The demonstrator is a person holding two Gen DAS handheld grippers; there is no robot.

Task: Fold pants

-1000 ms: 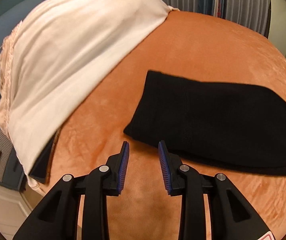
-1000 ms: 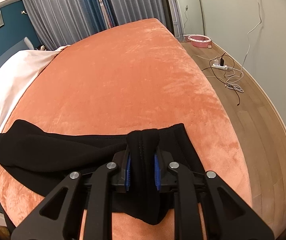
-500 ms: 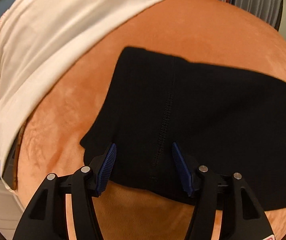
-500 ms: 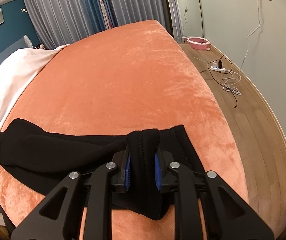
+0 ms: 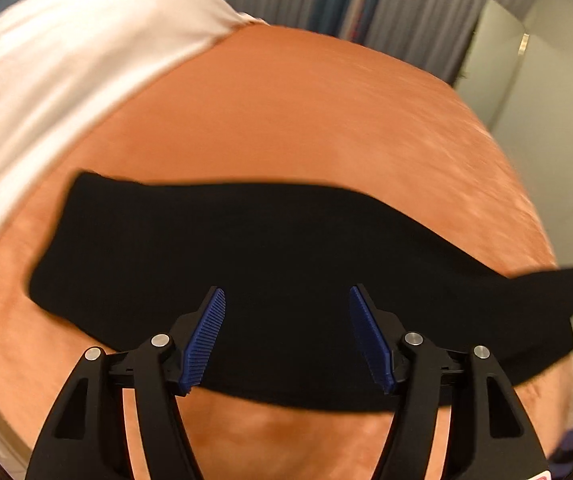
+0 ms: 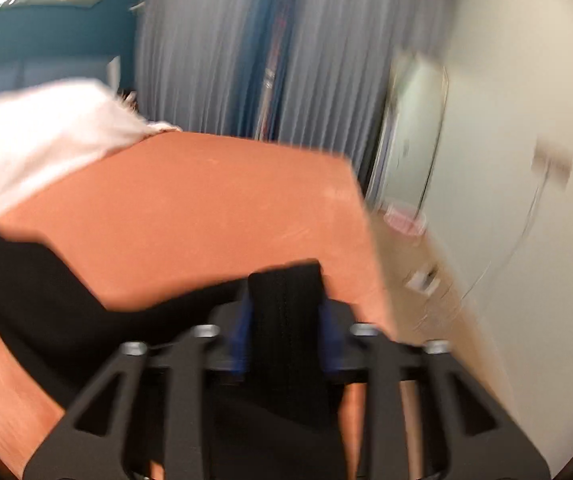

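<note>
Spreading just now: left fingers [image 5: 206, 332] apart, empty, above black pants [image 5: 286, 240]; right fingers [image 6: 240, 336] astride the pants' end, grip unclear.

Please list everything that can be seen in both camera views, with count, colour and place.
pants: one, black, stretched across the bed cover
bed cover: one, orange, under the pants
sheet: one, cream, bed's far left
curtains: several, grey and blue, behind the bed
round object: one, pink, blurred, on the floor
left gripper: one, black with blue pads, over the pants, jaws just opening, nothing between them
right gripper: one, same colours, jaws just opening, pants end between them
</note>
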